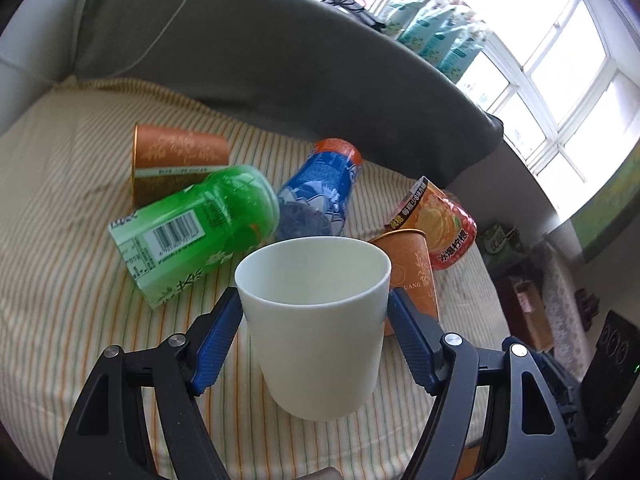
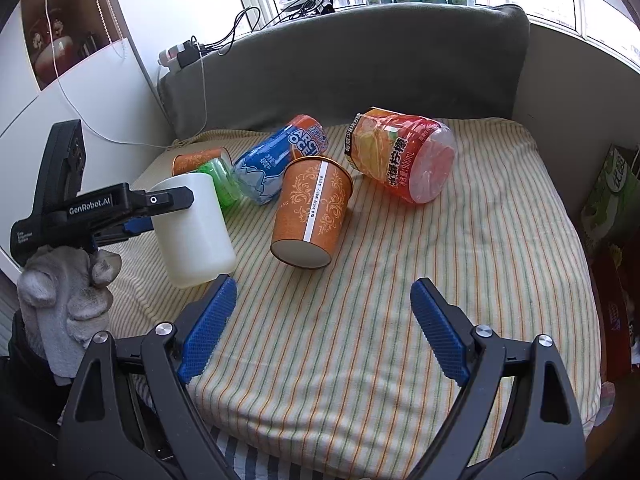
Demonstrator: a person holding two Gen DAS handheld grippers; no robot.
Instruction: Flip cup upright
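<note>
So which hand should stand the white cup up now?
The left. The left gripper already squeezes the white cup between its fingers, tilted above the striped cushion, so it likely only needs to set it down. The right gripper hangs open and empty.

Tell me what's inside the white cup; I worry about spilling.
The left claw holds the white cup mouth up. Its visible inner wall is bare white with no liquid showing; the near rim hides the bottom.
</note>
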